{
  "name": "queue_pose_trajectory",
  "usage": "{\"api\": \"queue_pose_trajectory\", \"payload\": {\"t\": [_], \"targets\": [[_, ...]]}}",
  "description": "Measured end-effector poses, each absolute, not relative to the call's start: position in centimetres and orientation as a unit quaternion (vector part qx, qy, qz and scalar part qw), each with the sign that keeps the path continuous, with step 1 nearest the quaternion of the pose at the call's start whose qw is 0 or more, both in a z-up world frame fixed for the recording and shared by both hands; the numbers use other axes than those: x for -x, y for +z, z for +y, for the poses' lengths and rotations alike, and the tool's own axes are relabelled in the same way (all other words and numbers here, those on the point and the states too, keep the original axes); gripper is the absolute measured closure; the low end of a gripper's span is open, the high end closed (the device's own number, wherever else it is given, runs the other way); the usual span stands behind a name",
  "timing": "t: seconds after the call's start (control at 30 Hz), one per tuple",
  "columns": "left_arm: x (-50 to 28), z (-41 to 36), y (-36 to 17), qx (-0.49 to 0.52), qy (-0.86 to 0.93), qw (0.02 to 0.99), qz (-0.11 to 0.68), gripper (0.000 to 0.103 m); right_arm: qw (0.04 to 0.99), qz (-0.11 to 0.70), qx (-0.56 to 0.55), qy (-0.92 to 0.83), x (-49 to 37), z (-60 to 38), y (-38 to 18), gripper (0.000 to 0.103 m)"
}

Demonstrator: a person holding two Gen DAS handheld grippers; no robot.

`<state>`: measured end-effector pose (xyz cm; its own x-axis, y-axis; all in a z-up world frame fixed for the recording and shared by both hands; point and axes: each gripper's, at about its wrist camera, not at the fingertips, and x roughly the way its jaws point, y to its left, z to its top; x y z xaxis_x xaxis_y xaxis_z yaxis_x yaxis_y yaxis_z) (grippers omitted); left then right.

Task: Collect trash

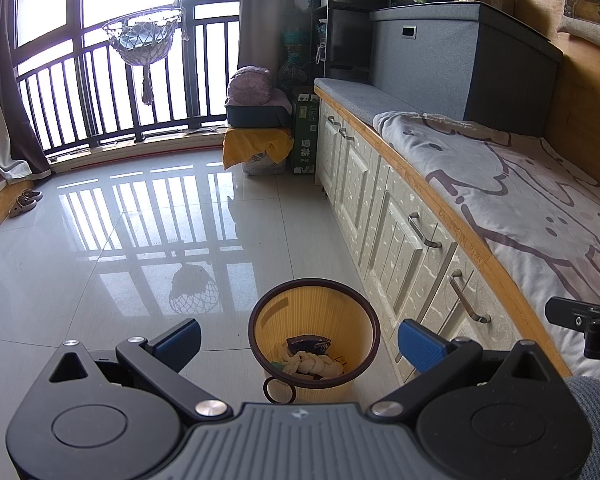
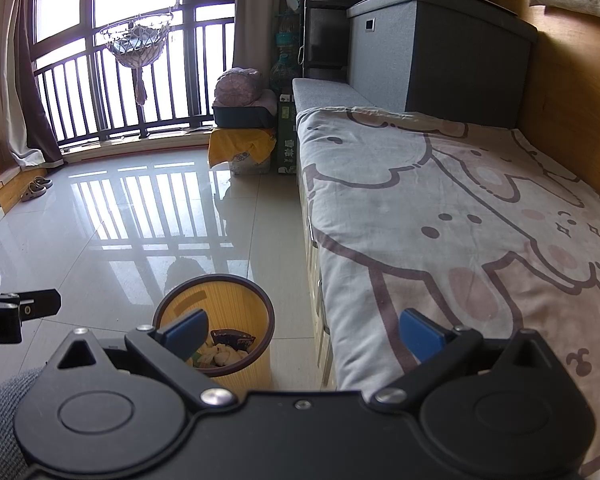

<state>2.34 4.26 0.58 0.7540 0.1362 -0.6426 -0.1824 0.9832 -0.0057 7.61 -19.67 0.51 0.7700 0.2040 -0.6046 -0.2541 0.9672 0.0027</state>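
Note:
A yellow waste bin (image 1: 352, 304) with a dark brown rim stands on the tiled floor beside the bed's drawers. Inside it lie crumpled white paper (image 1: 312, 366) and a dark wrapper (image 1: 308, 345). My left gripper (image 1: 300, 344) hovers above the bin, open, with nothing between its blue pads. In the right wrist view the same bin (image 2: 256, 364) sits lower left, with the trash (image 2: 226, 352) visible inside. My right gripper (image 2: 304, 334) is open and empty, spanning the gap between bin and bed. The right gripper's edge (image 1: 588, 324) shows over the bed.
A bed with a cartoon-print blanket (image 2: 460, 220) fills the right side, with white drawers (image 1: 400, 232) below it. A grey storage box (image 1: 460, 60) stands at the bed's far end. Stacked boxes with a yellow cloth (image 1: 256, 146) and slippers (image 1: 24, 202) sit on the glossy floor near the balcony railing.

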Motion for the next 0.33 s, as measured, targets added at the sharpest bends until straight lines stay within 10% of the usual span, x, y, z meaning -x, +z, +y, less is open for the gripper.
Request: {"api": "queue_pose_trajectory", "payload": {"t": [0.33], "targets": [[-2.35, 4.31, 0.58, 0.034, 0.085, 0.936, 0.341, 0.000, 0.940, 0.317, 0.039, 0.122, -7.65, -19.68, 0.47, 0.000]]}}
